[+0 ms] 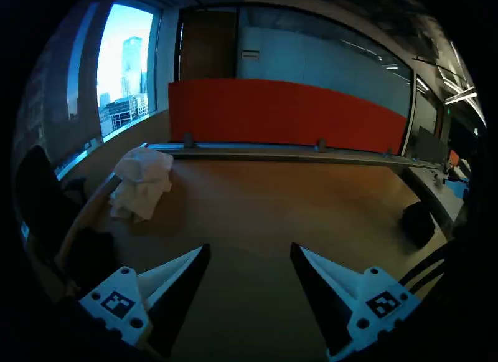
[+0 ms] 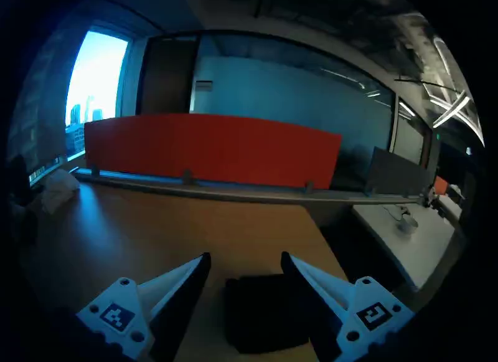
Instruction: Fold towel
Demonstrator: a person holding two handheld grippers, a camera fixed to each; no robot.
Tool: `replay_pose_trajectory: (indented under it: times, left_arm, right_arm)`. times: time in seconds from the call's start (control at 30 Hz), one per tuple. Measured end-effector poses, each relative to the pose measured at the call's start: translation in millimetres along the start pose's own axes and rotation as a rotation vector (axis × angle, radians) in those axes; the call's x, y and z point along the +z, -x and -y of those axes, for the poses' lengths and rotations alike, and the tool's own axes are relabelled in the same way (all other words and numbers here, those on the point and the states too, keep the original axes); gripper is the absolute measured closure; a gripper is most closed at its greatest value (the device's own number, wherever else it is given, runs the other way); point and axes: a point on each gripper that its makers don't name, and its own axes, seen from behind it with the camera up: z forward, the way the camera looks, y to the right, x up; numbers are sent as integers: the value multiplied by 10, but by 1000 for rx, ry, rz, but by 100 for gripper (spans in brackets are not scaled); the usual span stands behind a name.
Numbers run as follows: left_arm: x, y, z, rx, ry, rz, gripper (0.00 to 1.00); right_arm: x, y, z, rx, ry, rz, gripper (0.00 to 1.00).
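Left gripper (image 1: pixel 249 246): jaws wide apart, nothing held, nothing touched, bare wooden table (image 1: pixel 274 206) in the gap. Right gripper (image 2: pixel 244 255): jaws also apart, nothing clamped. One black flat object (image 2: pixel 267 309) lies on the table under and between its two fingers; can't tell if there's contact. One towel (image 1: pixel 142 181), white, crumpled in a heap, unfolded, at the table's far left corner by the window (image 1: pixel 124 69), well apart from both grippers. In the right gripper view it's a small pale lump at the far left edge. One red divider panel (image 1: pixel 280 113) runs along the table's back edge. One dark chair (image 1: pixel 37 200) left of the table, one black item (image 1: pixel 418 223) off its right side.
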Motion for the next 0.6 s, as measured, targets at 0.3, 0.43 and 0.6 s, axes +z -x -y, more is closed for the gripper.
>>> replay_pose_trajectory:
  times: [0.3,0.43,0.6]
  left_arm:
    - [56,-234,107,-7,-14,-71,5]
    - [84,-391,134,-15,-12,-116,5]
    - [119,-583,134,-17,-3,-174,5]
  right_arm:
    - [0,-162,137,9,-9,-55,13]
    - [-4,-330,285,21,-28,-92,13]
    - [27,-552,445,44,-38,-135,13]
